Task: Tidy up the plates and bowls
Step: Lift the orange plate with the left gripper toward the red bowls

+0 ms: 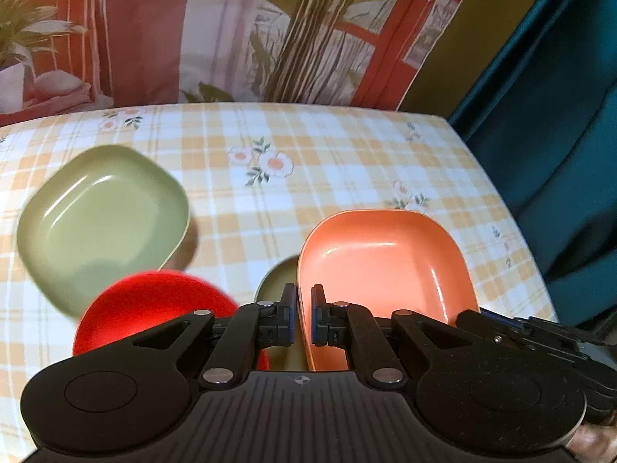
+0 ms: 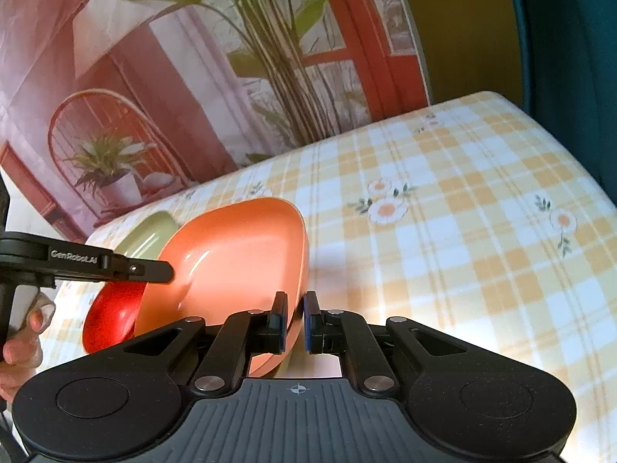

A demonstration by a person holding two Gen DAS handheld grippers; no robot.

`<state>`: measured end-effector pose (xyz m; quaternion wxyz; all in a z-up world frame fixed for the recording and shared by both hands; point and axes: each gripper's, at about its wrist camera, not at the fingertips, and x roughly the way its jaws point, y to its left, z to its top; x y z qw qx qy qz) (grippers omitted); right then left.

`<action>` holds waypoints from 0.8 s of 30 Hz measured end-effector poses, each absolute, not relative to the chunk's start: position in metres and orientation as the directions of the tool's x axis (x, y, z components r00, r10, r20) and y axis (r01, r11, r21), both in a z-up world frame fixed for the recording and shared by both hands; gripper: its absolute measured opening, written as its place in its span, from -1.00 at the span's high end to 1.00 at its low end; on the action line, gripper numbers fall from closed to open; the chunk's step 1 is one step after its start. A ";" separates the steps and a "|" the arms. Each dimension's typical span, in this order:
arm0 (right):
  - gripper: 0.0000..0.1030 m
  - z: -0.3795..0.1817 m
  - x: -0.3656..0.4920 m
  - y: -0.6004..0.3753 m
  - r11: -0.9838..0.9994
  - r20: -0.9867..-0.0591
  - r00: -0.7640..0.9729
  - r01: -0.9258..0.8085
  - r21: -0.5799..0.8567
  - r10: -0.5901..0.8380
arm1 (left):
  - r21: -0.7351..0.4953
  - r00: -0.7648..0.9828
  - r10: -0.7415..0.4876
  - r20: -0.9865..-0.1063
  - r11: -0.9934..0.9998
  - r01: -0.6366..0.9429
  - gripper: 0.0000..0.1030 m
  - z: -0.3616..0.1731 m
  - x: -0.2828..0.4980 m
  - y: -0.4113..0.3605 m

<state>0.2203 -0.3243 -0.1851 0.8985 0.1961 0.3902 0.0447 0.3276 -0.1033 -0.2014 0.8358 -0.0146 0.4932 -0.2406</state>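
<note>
a: what's nearest?
b: the left tool (image 1: 304,318), clenched on the near rim of the orange plate (image 1: 381,266), which is tilted up off the counter (image 1: 347,162)
a: and the right tool?
b: the right tool (image 2: 295,324) is clenched on the same orange plate, at its other edge; from that side the left tool shows as a black arm touching the plate's left rim, with a hand (image 2: 19,343) behind it
a: what's under the plate?
b: a red bowl (image 1: 154,308) just left of it, low down, and an olive dish (image 1: 277,281) peeking out between the two, mostly hidden
a: further out?
b: a green plate (image 1: 104,223) on the checked cloth, just behind the red bowl; blurred, so i can't tell if they touch
a: beyond that?
b: bare flowered cloth to the far edge, then a printed backdrop (image 1: 231,31) of plants and a red door, and a teal curtain (image 1: 559,115) at right
</note>
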 end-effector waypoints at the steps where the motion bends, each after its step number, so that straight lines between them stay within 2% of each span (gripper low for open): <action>1: 0.84 -0.186 0.218 -0.321 0.921 -0.685 0.689 0.066 0.385 0.237 | -0.245 0.403 -0.406 -0.820 0.886 0.394 0.87 -0.202 0.325 -0.103; 15: 0.83 -0.197 0.215 -0.305 0.933 -0.710 0.663 0.050 0.357 0.237 | -0.106 0.452 -0.320 -0.833 0.893 0.438 0.87 -0.205 0.317 -0.110; 24: 0.83 -0.200 0.216 -0.302 0.942 -0.721 0.658 0.052 0.332 0.217 | -0.064 0.459 -0.298 -0.837 0.887 0.458 0.86 -0.207 0.315 -0.116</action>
